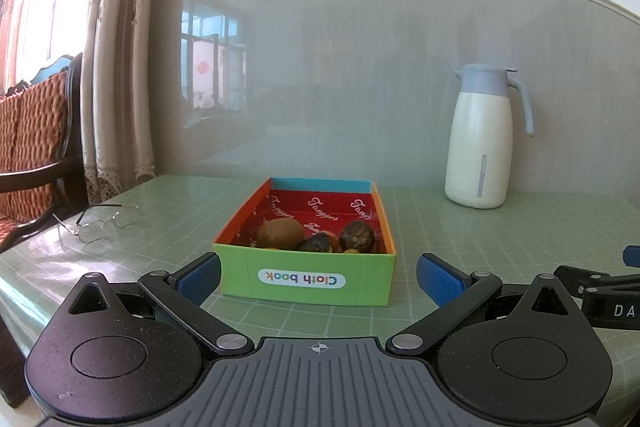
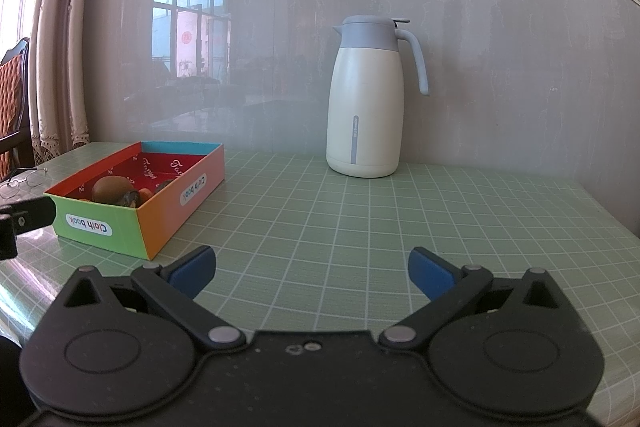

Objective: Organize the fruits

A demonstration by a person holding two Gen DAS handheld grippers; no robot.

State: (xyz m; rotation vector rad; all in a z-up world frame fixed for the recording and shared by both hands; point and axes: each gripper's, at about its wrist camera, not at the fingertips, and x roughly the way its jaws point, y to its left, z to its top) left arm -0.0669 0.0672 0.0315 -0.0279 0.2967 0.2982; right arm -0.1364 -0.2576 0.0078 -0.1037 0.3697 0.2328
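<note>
Several fruits (image 1: 316, 235) already sit in the box (image 1: 306, 277), none left on the tabletop (image 2: 360, 227) we see, both tongs (image 1: 318, 273) (image 2: 312, 271) spread apart, empty.

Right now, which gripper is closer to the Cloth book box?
Left. The left gripper faces the Cloth book box head-on, jaws open; the right gripper sits off to the box's right, over bare mat.

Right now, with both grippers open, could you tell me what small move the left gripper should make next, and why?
Probably ease the left gripper forward and up over the near wall of the cardboard box. Its jaws are open and empty, the box sits straight ahead, and the fruits, a kiwi among them, lie just behind that wall. The right gripper faces only bare mat.
</note>
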